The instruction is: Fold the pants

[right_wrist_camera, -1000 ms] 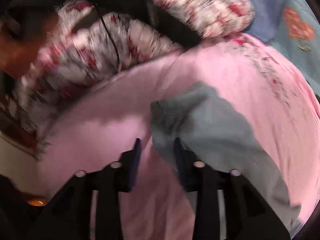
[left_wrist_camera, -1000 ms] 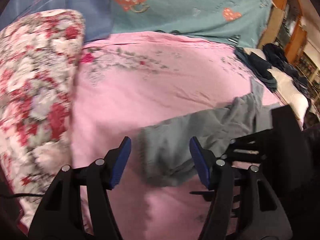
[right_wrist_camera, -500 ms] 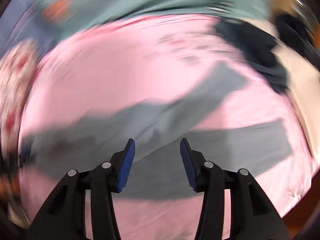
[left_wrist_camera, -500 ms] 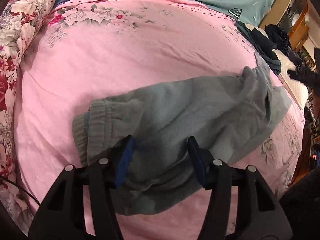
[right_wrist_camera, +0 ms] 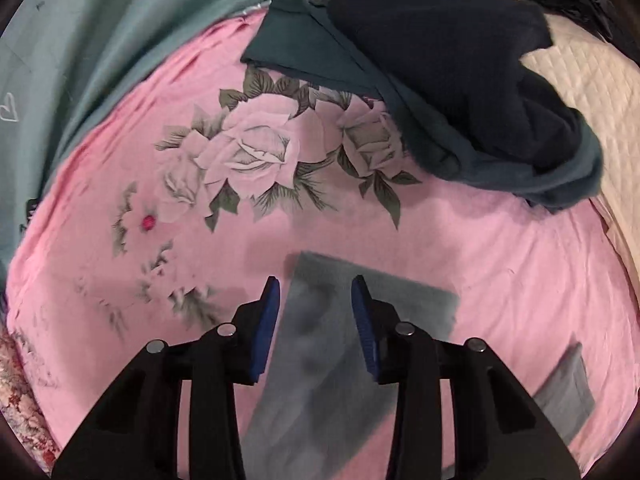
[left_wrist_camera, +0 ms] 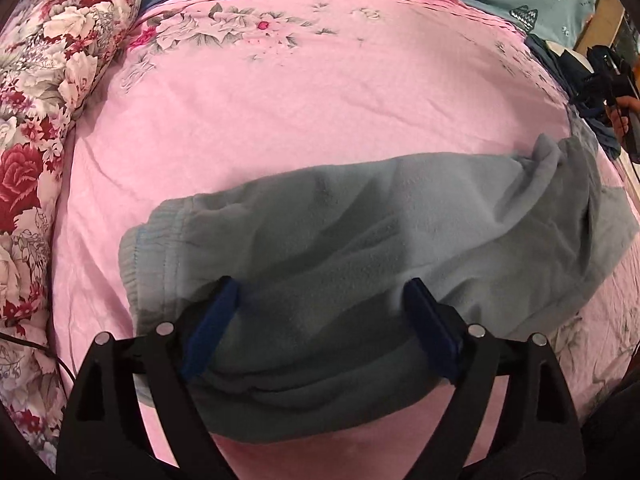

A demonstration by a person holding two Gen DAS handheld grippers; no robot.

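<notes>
laying the pants (left_wrist_camera: 360, 248) out on the bed (left_wrist_camera: 312, 120): left gripper (left_wrist_camera: 320, 320) opening, spread over the waistband; right gripper (right_wrist_camera: 316, 320) closing over a leg end without pinching it, which it likely must grip next.

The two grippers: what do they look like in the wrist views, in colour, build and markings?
Both the left gripper and the right gripper are matte black plastic frames with open triangular cut-outs. Each finger carries round silver bolt heads and ends in a ribbed blue pad. No lettering shows; a thin black cable lies at the left view's edge.
</notes>
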